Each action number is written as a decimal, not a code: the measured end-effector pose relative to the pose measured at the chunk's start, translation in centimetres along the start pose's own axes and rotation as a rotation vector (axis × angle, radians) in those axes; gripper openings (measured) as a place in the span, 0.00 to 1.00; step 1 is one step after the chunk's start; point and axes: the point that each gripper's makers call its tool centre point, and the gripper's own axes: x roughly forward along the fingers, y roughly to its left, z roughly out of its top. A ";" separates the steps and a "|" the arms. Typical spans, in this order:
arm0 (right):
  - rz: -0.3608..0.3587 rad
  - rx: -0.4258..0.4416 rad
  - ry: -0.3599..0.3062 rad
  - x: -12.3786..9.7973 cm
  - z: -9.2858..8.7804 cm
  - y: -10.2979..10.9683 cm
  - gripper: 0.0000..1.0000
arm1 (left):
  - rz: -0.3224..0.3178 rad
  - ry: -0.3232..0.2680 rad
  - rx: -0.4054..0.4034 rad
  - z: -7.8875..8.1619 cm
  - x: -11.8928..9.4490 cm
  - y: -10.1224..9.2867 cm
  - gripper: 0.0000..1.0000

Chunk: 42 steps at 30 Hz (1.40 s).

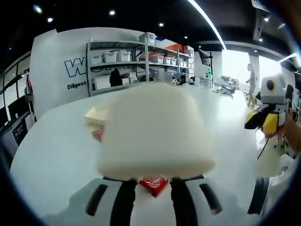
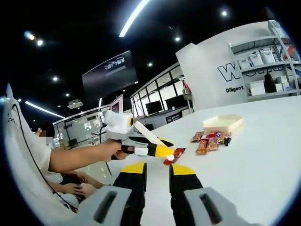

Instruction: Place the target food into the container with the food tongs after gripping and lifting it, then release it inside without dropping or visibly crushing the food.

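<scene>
Gently hold left gripper (image 2: 161,150) clenched on white plastic food tongs (image 2: 145,133) pinching red-wrapped snack (image 2: 174,156). Carry forward over shallow cream rectangular container (image 2: 223,123). Leave right gripper (image 2: 157,170) parted, empty.

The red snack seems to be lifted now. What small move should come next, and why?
Probably carry it toward the cream container before opening anything. In the right gripper view the red snack hangs at the tip of the left gripper, above the table and well apart from the container, so releasing now would likely drop it outside.
</scene>
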 end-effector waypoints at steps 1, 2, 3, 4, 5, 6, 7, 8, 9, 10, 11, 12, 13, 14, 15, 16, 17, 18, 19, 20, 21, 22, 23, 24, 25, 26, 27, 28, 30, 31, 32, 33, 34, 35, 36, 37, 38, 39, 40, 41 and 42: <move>0.000 -0.002 0.002 0.1 -0.1 0.0 0.12 | -0.001 0.000 0.000 0.0 0.0 -0.1 0.26; 0.000 -0.005 0.008 0.2 -0.2 0.0 0.12 | -0.004 -0.004 -0.005 0.0 -0.1 -0.4 0.26; 0.000 -0.007 0.013 0.4 -0.3 0.1 0.13 | -0.008 -0.007 -0.010 0.1 -0.1 -0.6 0.26; -0.005 -0.014 0.020 0.6 -0.4 -0.1 0.13 | -0.019 -0.007 -0.011 0.1 -0.1 -1.0 0.26; -0.008 -0.019 0.023 0.6 -0.5 -0.2 0.13 | -0.020 -0.008 -0.009 0.1 -0.1 -1.2 0.26; -0.022 -0.040 0.042 0.9 -0.7 -0.7 0.14 | -0.020 -0.012 -0.005 0.2 -0.2 -1.2 0.26; -0.025 -0.050 0.053 1.2 -1.0 -0.9 0.14 | -0.022 -0.013 -0.007 0.2 -0.2 -1.2 0.26; -0.023 -0.051 0.055 1.5 -1.0 -1.1 0.15 | -0.024 -0.015 -0.013 0.3 -0.2 -1.3 0.26; -0.022 -0.051 0.062 2.0 -1.3 -1.3 0.16 | -0.028 -0.023 -0.023 0.4 -0.4 -1.2 0.26; -0.021 -0.054 0.074 2.3 -1.5 -1.4 0.16 | -0.032 -0.028 -0.025 0.5 -0.6 -1.3 0.26; -0.019 -0.059 0.080 2.5 -1.7 -1.5 0.17 | -0.034 -0.029 -0.027 0.5 -0.6 -1.3 0.26; -0.013 -0.069 0.103 3.3 -2.3 -1.6 0.17 | -0.037 -0.031 -0.033 0.6 -0.8 -1.2 0.26; -0.011 -0.071 0.111 3.5 -2.4 -1.6 0.18 | -0.040 -0.035 -0.037 0.6 -0.9 -1.3 0.26; -0.005 -0.075 0.119 4.0 -2.6 -1.5 0.18 | -0.049 -0.036 -0.041 0.6 -1.1 -1.4 0.26; -0.001 -0.076 0.119 4.2 -2.6 -1.4 0.18 | -0.050 -0.035 -0.035 0.5 -1.2 -1.4 0.26; 0.012 -0.074 0.117 4.5 -2.5 -1.2 0.18 | -0.048 -0.027 -0.028 0.3 -1.3 -1.3 0.26; 0.021 -0.070 0.116 4.7 -2.4 -1.1 0.18 | -0.049 -0.024 -0.025 0.3 -1.4 -1.2 0.26; 0.023 -0.073 0.116 4.9 -2.2 -1.2 0.17 | -0.067 -0.026 -0.029 0.1 -1.5 -1.3 0.26; 0.021 -0.079 0.116 5.0 -2.2 -1.3 0.16 | -0.085 -0.035 -0.046 0.2 -1.7 -1.5 0.26; 0.018 -0.087 0.119 5.3 -2.2 -1.5 0.16 | -0.090 -0.033 -0.059 0.1 -1.8 -1.5 0.26; 0.013 -0.099 0.129 5.4 -2.3 -1.8 0.15 | -0.096 -0.033 -0.064 0.1 -1.8 -1.5 0.26; 0.007 -0.108 0.135 5.6 -2.4 -2.0 0.14 | -0.105 -0.036 -0.066 0.1 -1.9 -1.6 0.26; 0.005 -0.112 0.138 5.7 -2.5 -2.2 0.14 | -0.108 -0.037 -0.069 0.1 -1.9 -1.6 0.26; 0.006 -0.116 0.145 5.8 -2.8 -2.2 0.14 | -0.114 -0.040 -0.080 0.3 -1.9 -1.8 0.26; 0.010 -0.119 0.151 5.9 -2.9 -2.2 0.14 | -0.120 -0.041 -0.083 0.3 -1.9 -1.9 0.26; 0.017 -0.119 0.154 6.0 -3.1 -2.1 0.14 | -0.127 -0.042 -0.082 0.4 -2.0 -2.1 0.26; 0.021 -0.119 0.154 6.0 -3.1 -2.0 0.13 | -0.133 -0.046 -0.086 0.6 -2.0 -2.2 0.26; 0.047 -0.121 0.152 6.2 -3.3 -1.5 0.13 | -0.139 -0.050 -0.090 0.7 -2.0 -2.4 0.26; 0.067 -0.126 0.148 6.4 -3.3 -1.0 0.13 | -0.164 -0.053 -0.102 1.0 -2.0 -3.0 0.26; 0.068 -0.131 0.145 6.6 -3.3 -1.0 0.13 | -0.167 -0.055 -0.099 1.1 -2.0 -3.2 0.26; 0.069 -0.132 0.146 6.7 -3.3 -1.0 0.13 | -0.171 -0.053 -0.098 1.2 -2.0 -3.3 0.26; 0.071 -0.132 0.145 6.8 -3.3 -1.0 0.13 | -0.186 -0.055 -0.104 1.3 -2.0 -3.6 0.26; 0.072 -0.134 0.143 6.9 -3.2 -1.1 0.13 | -0.200 -0.059 -0.116 1.4 -2.1 -3.8 0.26; 0.075 -0.137 0.140 6.9 -3.2 -1.0 0.13 | -0.206 -0.058 -0.117 1.5 -2.1 -4.0 0.26; 0.079 -0.141 0.137 7.0 -3.2 -1.0 0.14 | -0.210 -0.061 -0.118 1.5 -2.2 -4.0 0.26; 0.083 -0.147 0.137 7.0 -3.2 -1.0 0.14 | -0.218 -0.064 -0.125 1.7 -2.2 -4.2 0.26; 0.088 -0.153 0.137 7.1 -3.1 -0.9 0.13 | -0.227 -0.064 -0.132 1.7 -2.3 -4.3 0.26; 0.098 -0.161 0.130 7.1 -3.0 -0.8 0.13 | -0.229 -0.064 -0.136 1.7 -2.3 -4.4 0.26; 0.102 -0.164 0.127 7.1 -3.0 -0.6 0.13 | -0.229 -0.063 -0.136 1.7 -2.3 -4.4 0.26; 0.106 -0.170 0.121 7.2 -2.8 -0.5 0.13 | -0.235 -0.062 -0.140 1.7 -2.4 -4.6 0.26; 0.110 -0.177 0.116 7.2 -2.7 -0.4 0.13 | -0.241 -0.063 -0.147 1.8 -2.4 -4.7 0.26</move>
